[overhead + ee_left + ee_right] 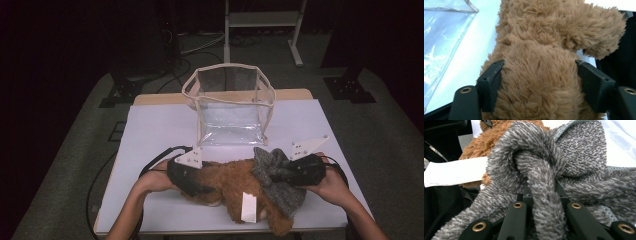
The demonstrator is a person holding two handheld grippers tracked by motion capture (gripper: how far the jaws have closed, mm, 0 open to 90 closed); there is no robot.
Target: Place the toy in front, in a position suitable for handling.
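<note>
Bear [230, 182] clamped by left gripper [187, 175], scarf [277, 177] pinched by right gripper [300, 172] at table's [150, 130] near edge; bag [230, 102] unfilled.

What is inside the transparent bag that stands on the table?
Nothing shows inside the transparent bag: through its clear walls only the white table is seen. The brown plush toy and grey fleece cloth lie in front of it, outside.
</note>
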